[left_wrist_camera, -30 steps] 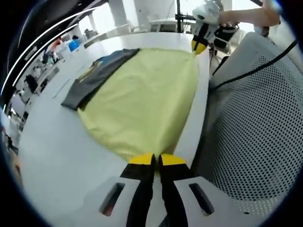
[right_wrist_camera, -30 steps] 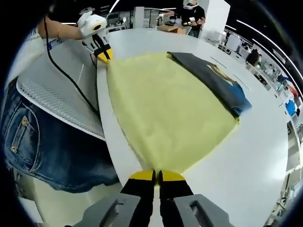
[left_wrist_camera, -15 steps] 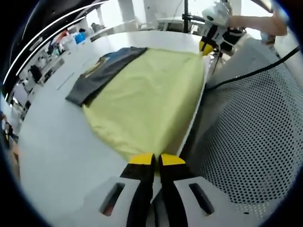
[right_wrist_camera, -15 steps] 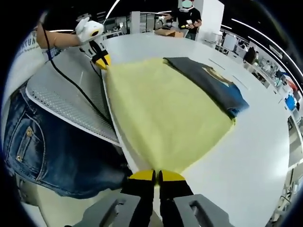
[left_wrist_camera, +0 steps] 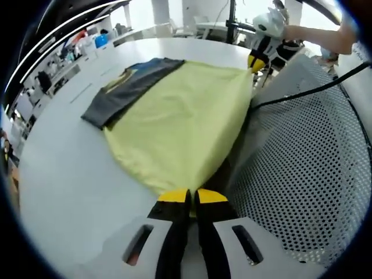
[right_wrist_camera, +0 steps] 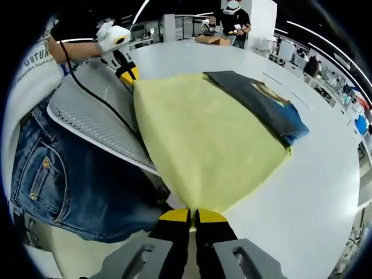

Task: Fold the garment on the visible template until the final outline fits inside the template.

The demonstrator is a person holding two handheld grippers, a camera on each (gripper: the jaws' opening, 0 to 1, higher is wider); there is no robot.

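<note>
A pale yellow, soft cloth garment (left_wrist_camera: 180, 125) is lying spread across a smooth white tabletop (left_wrist_camera: 64, 174), its near edge now pulled off the tabletop's rim toward the person. Under its far side, a dark grey folded garment with a printed picture (left_wrist_camera: 131, 87) is resting flat. The left gripper (left_wrist_camera: 192, 200) is clenching one corner of the yellow garment between its yellow-tipped black fingers (left_wrist_camera: 173, 197); the right gripper (right_wrist_camera: 193, 218) is pinching the other near corner the same way. Each gripper is appearing far off in the other's view, at the opposite corner (left_wrist_camera: 258, 61) (right_wrist_camera: 127, 74). A white perforated mesh panel (left_wrist_camera: 302, 145) and the person's blue denim jeans (right_wrist_camera: 75, 180) are sitting beside the cloth. Compared with a second ago, the near edge is lifted farther from the tabletop. Beyond, a bright workshop with other tables is showing.
</note>
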